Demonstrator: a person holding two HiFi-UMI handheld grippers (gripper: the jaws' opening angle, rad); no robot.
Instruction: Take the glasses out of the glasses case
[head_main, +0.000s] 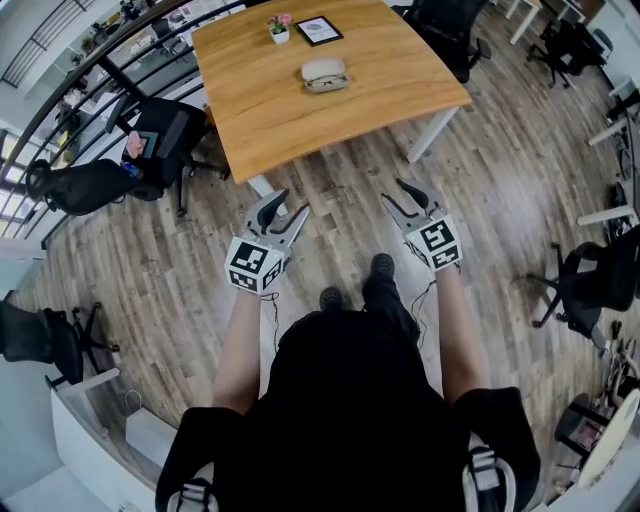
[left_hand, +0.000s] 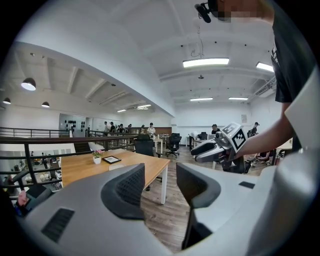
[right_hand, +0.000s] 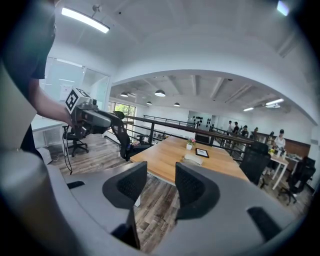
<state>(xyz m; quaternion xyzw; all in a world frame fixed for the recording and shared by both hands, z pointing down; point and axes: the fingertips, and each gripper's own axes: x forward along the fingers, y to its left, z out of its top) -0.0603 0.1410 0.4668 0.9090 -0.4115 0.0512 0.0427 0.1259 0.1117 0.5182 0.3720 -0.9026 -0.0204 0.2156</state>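
The closed, pale glasses case (head_main: 325, 74) lies on the wooden table (head_main: 290, 120), far ahead of both grippers. It shows again in the right gripper view as the case (right_hand: 193, 159) on the tabletop. My left gripper (head_main: 288, 205) and right gripper (head_main: 392, 190) are held side by side above the floor, short of the table's near edge. Both stand open with nothing between the jaws, as seen on the left gripper (left_hand: 160, 180) and the right gripper (right_hand: 161, 182). The glasses themselves are hidden.
A small potted plant (head_main: 279, 28) and a framed picture (head_main: 318, 30) stand behind the case. Office chairs (head_main: 165, 135) sit at the table's left and one chair (head_main: 450, 30) at its far right. A dark railing (head_main: 90, 75) runs along the left. Wooden floor lies below the grippers.
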